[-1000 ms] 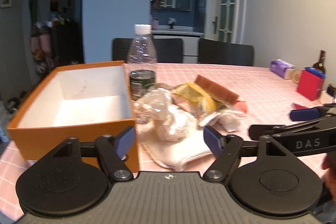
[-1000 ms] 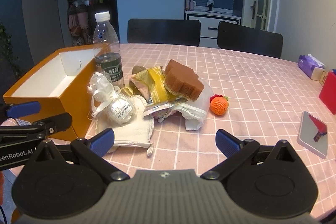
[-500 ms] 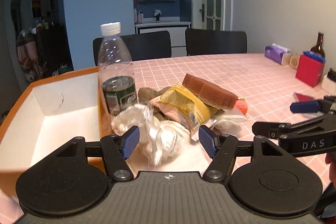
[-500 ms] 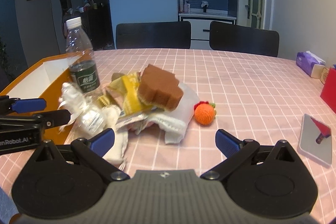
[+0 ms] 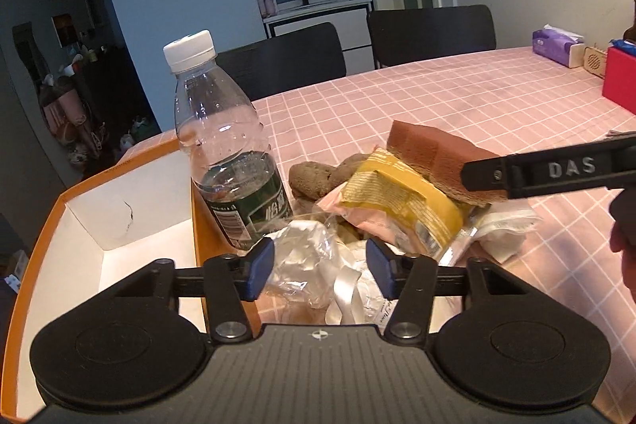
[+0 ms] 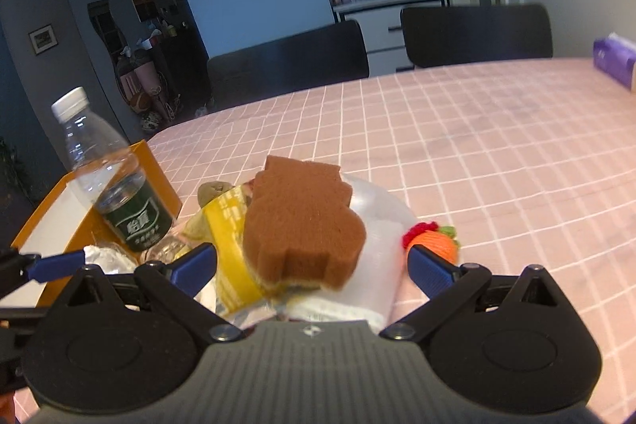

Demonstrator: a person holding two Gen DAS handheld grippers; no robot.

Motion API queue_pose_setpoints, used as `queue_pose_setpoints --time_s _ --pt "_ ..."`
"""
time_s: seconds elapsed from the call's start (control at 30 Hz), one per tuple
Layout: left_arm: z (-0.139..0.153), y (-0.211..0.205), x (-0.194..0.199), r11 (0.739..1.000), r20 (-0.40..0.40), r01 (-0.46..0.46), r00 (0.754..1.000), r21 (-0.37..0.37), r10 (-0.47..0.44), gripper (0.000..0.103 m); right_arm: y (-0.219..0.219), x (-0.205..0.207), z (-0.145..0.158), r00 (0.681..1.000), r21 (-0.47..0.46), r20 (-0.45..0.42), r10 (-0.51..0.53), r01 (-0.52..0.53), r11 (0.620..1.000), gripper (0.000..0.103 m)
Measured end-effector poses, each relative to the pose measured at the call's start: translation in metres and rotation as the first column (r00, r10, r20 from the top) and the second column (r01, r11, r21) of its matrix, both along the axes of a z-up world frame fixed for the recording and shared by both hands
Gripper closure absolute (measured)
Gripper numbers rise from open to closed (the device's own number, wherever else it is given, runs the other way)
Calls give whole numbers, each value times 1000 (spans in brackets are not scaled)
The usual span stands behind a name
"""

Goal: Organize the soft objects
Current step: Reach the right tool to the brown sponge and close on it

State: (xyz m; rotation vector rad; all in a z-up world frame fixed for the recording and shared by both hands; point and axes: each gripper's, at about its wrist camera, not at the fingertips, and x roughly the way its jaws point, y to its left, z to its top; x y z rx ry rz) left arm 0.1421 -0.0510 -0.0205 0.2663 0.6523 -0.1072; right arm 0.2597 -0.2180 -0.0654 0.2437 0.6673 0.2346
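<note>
Both have closed in on the pile beside the orange cardboard box (image 5: 119, 225): the left hand-held gripper (image 5: 320, 267), narrowing, straddles the crinkled white plastic bundle (image 5: 306, 265) without pinching yet; the right hand-held gripper (image 6: 312, 265) gapes wide around the brown sponge (image 6: 302, 225).

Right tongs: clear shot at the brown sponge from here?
Probably yes. The brown sponge lies on top of the pile, uncovered, between the open right tongs; only the yellow packet beneath crowds it.

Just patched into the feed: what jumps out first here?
A heap of soft things on the pink checked table, topped by a brown sponge, with a water bottle beside the open orange box. The left gripper has been closing around a clear-wrapped white bundle; the right gripper straddles the sponge, open.
</note>
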Motion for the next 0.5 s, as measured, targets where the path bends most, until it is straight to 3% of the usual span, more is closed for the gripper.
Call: queue_pose_setpoints --time_s 0.17,0.33,0.5 --pt "-1 -1 7 1000 2 -19 1000 19 19 61 1 17 -9 1000 58 -21 11 -10 998 3" --pt "-1 -3 13 999 13 -25 1000 20 25 74 2 19 -11 999 67 -25 24 -22 998 26" --pt "-2 -5 8 999 64 -9 998 31 7 78 5 14 -9 1000 36 0 28 -28 999 33"
